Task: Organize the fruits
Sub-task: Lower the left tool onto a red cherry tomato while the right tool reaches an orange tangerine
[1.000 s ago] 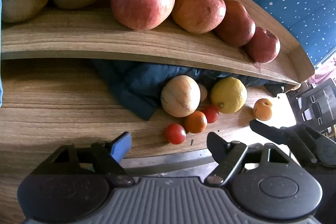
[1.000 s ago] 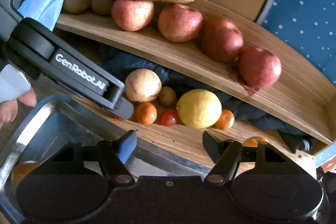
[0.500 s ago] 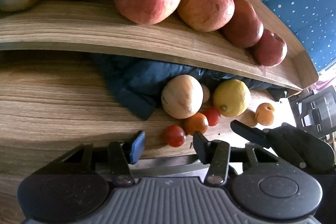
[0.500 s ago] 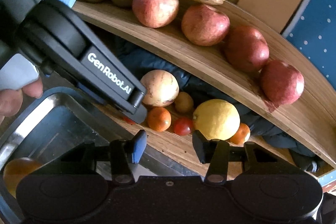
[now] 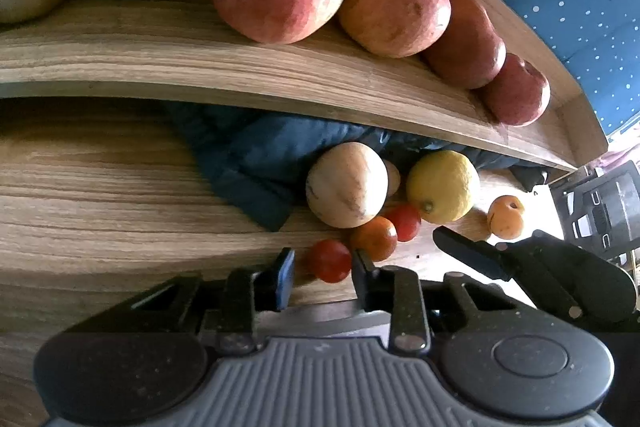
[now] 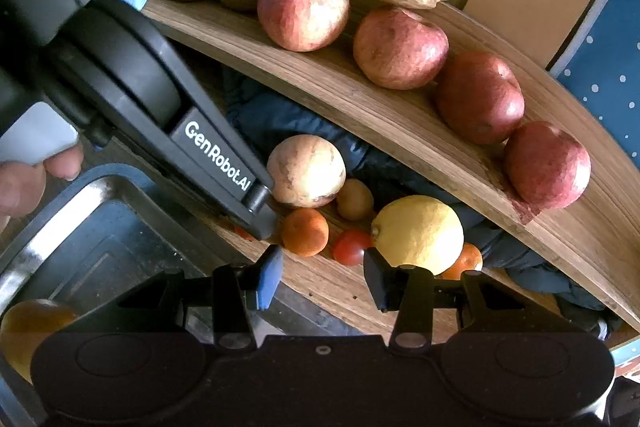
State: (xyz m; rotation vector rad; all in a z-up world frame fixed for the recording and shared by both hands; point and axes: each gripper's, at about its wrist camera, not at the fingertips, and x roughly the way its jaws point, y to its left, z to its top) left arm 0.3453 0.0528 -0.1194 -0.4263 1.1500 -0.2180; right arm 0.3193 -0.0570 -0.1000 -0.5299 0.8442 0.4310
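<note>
1. Left wrist view: the left claw (image 5: 322, 279) sits low in the frame with its jaws closing around the small round red cherry tomato (image 5: 329, 260) on the striped wooden desk (image 5: 100, 195). The tomato is between the fingers, but a sliver of wood shows on its left side, so I judge it not yet pinched. A soft, smooth tomato could squirt forward or split if the pads meet it off-centre. The small orange tangerine (image 5: 374, 238) lies just beside the right finger and could be nudged into the pale round apple (image 5: 346, 185) and the yellow lemon (image 5: 443, 185).

2. Right wrist view: the right claw (image 6: 324, 277) hovers at lower centre, its jaws closing on nothing, only bare desk between them. Its dark finger (image 6: 378, 279) is near the lemon, and a second red tomato (image 6: 351, 247) lies just above the gap. The left claw's black arm crosses from the upper left, so the two tools could collide. The steel tray (image 6: 48, 239) at lower left already holds an orange fruit (image 6: 24, 327).
</note>
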